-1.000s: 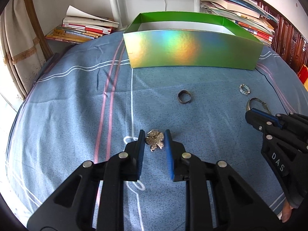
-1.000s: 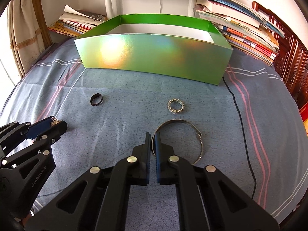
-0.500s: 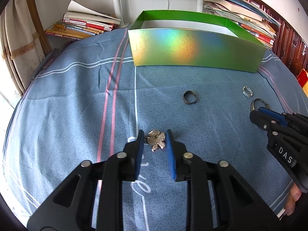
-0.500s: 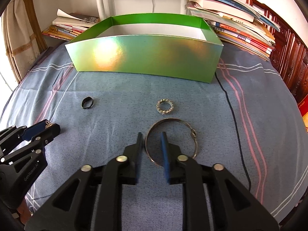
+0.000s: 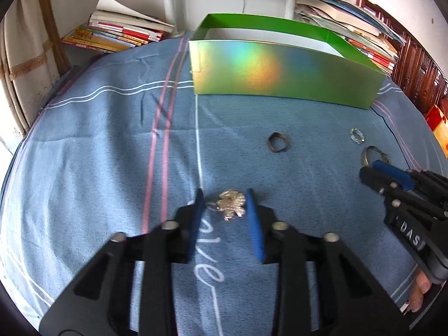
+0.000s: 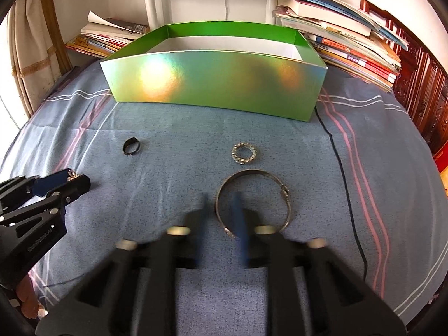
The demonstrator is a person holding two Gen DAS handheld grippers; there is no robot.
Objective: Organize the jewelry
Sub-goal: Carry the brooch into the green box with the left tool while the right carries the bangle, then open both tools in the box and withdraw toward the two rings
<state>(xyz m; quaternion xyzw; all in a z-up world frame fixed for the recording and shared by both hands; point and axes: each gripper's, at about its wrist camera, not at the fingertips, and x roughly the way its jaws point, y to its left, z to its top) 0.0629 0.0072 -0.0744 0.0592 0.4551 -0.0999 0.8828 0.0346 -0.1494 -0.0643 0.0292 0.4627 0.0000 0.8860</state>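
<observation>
A glittery flower brooch (image 5: 231, 205) lies on the blue cloth between the open jaws of my left gripper (image 5: 224, 197), touching neither. A silver bangle (image 6: 253, 198) lies flat in the right wrist view; my right gripper (image 6: 219, 200) is open, straddling its near left rim. A dark ring (image 5: 277, 142) (image 6: 131, 146) and a small sparkly ring (image 6: 245, 153) (image 5: 357, 135) lie further out. The green iridescent box (image 6: 215, 81) (image 5: 280, 70) stands open at the back.
Stacks of books (image 6: 350, 44) sit behind and to the right of the box, more books (image 5: 112, 32) at the back left. A black cable (image 6: 344, 184) runs along the cloth at the right. A white stand's post (image 6: 152, 2) rises behind the box.
Both grippers opened wider. The right gripper, shut a second ago, now straddles the bangle's rim. The left gripper's jaws spread around the brooch.
</observation>
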